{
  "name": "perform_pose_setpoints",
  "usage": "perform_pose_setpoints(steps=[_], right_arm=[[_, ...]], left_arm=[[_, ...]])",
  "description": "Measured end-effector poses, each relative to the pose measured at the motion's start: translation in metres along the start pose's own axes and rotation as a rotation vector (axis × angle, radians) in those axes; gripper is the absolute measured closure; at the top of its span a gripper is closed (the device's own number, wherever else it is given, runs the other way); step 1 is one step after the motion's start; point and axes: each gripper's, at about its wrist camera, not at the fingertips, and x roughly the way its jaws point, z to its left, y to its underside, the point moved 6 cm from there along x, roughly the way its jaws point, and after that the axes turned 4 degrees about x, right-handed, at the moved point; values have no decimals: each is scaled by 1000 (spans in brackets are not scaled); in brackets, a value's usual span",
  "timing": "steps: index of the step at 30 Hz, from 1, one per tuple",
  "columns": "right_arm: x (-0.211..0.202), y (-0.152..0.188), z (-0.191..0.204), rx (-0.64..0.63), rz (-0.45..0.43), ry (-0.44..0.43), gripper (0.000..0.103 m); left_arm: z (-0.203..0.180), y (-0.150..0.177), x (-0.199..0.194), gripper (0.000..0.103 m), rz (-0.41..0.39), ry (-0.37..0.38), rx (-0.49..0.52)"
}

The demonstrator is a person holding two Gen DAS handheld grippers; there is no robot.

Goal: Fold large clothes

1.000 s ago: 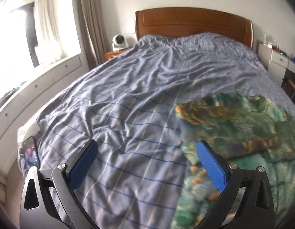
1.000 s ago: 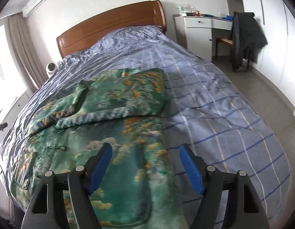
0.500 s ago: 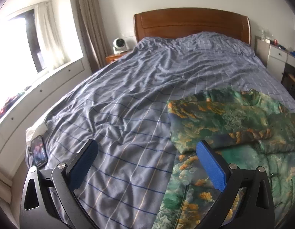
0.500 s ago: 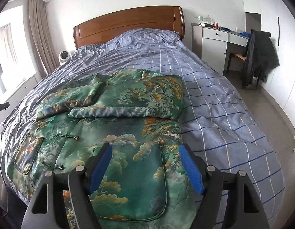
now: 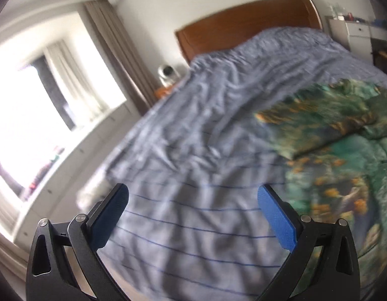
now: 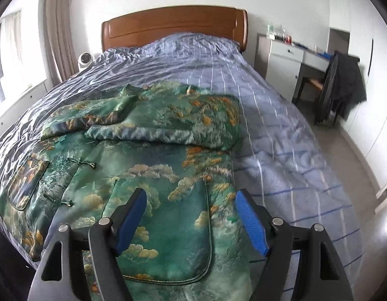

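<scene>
A green jacket with orange and cloud print [image 6: 153, 165] lies flat on the blue striped bedspread [image 6: 281, 135], both sleeves folded in across its chest. Its hem and patch pocket lie just beyond my right gripper [image 6: 191, 200], which is open and empty above the hem. In the blurred, tilted left wrist view the jacket [image 5: 339, 155] lies at the right. My left gripper [image 5: 193, 198] is open and empty above bare bedspread [image 5: 193, 150], left of the jacket.
A wooden headboard [image 6: 173, 25] stands at the far end. A white desk [image 6: 291, 57] and a chair with a dark coat [image 6: 341, 85] stand at the right. A small white fan [image 6: 84, 59], curtains and a window ledge [image 5: 75, 150] are at the left.
Both grippers have pulled back toward the foot of the bed. The left wrist view has tilted and blurred, swinging left. The jacket has not changed shape.
</scene>
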Motion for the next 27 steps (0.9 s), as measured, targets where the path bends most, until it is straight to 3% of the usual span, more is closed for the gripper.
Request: perform_pose_setpoints(steps=[2, 4, 6, 9, 16, 18, 21, 24, 27], right_arm=[[-4, -3, 2, -25, -10, 6, 27], [-3, -3, 5, -51, 8, 1, 27], [1, 0, 7, -64, 29, 0, 26], [7, 11, 8, -83, 89, -14, 26], [2, 46, -39, -40, 252, -13, 26], [2, 56, -54, 14, 295, -42, 26], [11, 76, -66, 118, 392, -164, 26], [22, 88, -63, 117, 437, -211, 26], [31, 96, -55, 64, 476, -228, 26]], left_arm=[[11, -1, -5, 1, -2, 19, 8], [3, 5, 0, 1, 45, 128, -6], [-21, 23, 14, 1, 128, 307, -63], [-59, 54, 32, 1, 213, 509, -131], [-114, 95, 39, 1, 324, 831, -204], [-126, 104, 37, 1, 348, 898, -203], [-143, 110, 32, 1, 370, 965, -183], [-157, 113, 30, 1, 381, 971, -132], [-159, 114, 32, 1, 397, 977, -142]])
